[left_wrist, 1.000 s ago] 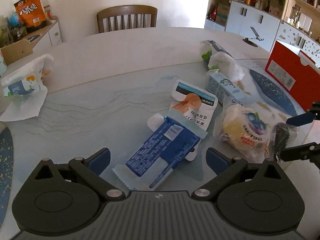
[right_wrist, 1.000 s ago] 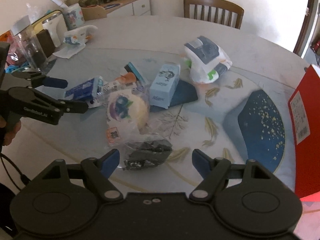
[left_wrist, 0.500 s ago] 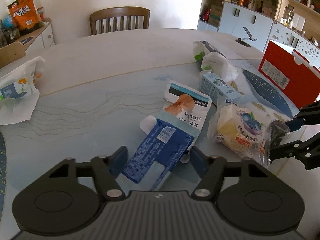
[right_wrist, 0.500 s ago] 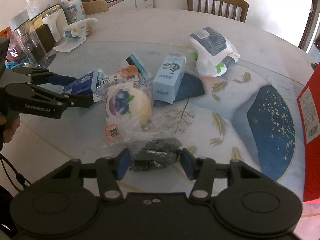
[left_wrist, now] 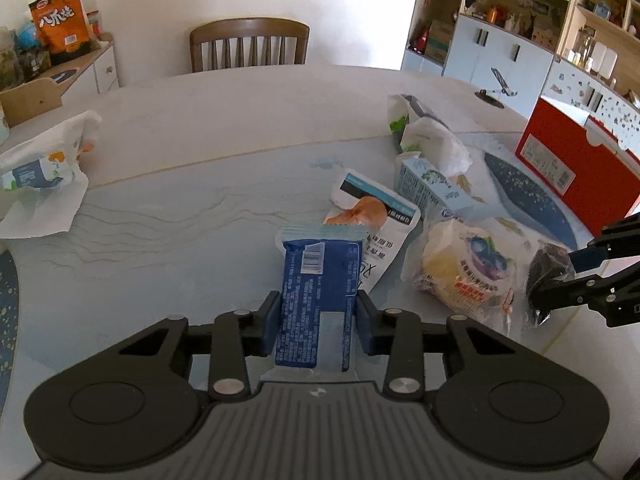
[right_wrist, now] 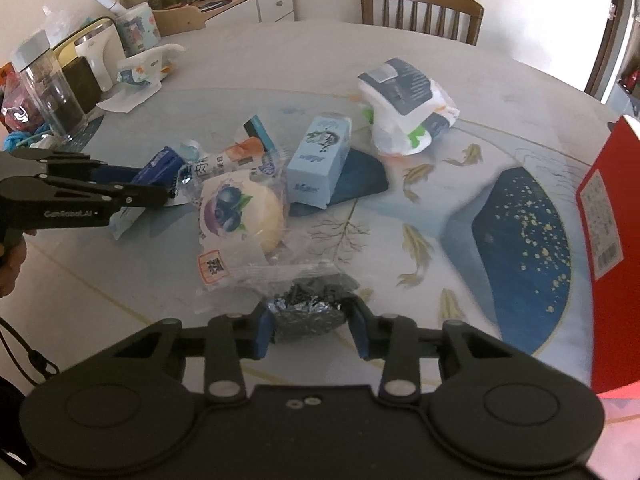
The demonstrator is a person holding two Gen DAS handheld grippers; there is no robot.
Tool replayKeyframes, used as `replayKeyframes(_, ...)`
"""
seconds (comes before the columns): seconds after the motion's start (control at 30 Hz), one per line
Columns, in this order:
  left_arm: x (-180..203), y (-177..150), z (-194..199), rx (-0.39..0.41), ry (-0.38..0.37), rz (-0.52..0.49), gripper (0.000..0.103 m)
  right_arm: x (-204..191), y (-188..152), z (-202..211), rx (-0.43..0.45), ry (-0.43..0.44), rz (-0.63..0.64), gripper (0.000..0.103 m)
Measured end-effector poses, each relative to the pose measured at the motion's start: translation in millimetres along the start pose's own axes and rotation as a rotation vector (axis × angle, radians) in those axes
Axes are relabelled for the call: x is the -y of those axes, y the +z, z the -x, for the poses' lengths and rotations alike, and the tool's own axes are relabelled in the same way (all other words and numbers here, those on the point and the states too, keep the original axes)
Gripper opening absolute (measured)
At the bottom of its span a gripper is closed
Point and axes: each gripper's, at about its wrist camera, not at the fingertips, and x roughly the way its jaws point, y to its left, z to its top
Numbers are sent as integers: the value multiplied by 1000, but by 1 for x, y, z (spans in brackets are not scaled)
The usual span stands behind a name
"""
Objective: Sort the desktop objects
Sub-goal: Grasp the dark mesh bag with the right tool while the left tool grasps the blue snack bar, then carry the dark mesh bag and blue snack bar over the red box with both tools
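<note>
Both grippers have something in them at the near edge of the table (left_wrist: 200,128): the left gripper (left_wrist: 316,320) is clamped across the lower half of a blue wrapper (left_wrist: 320,280), its far end sticking out toward the pile, and the right gripper (right_wrist: 308,330) is pinched on a dark crinkly bag (right_wrist: 310,312), the pads pressing its sides in. The wrapper looks light and thin, a flat foil pack that would bend or slip if gripped only by its sealed end, so the hold across the body seems the sound one; the dark bag looks soft and squashy, likely to deform rather than break, and best taken around its bulk as now. Just beyond the bag, touching it, lies a blueberry bun (right_wrist: 240,216) in loose clear film, whose film may drag along if the bag is pulled away. Behind the wrapper is a white pouch (left_wrist: 376,232), partly under it or touching, I cannot tell which. Further off stand a pale blue carton (right_wrist: 320,160) on a dark pad, a white plastic bag (right_wrist: 404,104), and a red box (right_wrist: 612,216) on the right; tissues (left_wrist: 40,168) lie well apart on the left
</note>
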Motion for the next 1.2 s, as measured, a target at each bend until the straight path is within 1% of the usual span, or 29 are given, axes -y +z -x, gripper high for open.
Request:
replayKeyframes(0.33,10,0,21,22,-13,33,36,8,-2,18,31,-7,-19,38)
replayKeyframes(0.93,55,4,63,76,-65,65,36,18,-6,62,103,14,-46,37)
replayKeyframes(1.2,79,11,77,91,-99,74,36,32,-6,88,130,18,-68,37)
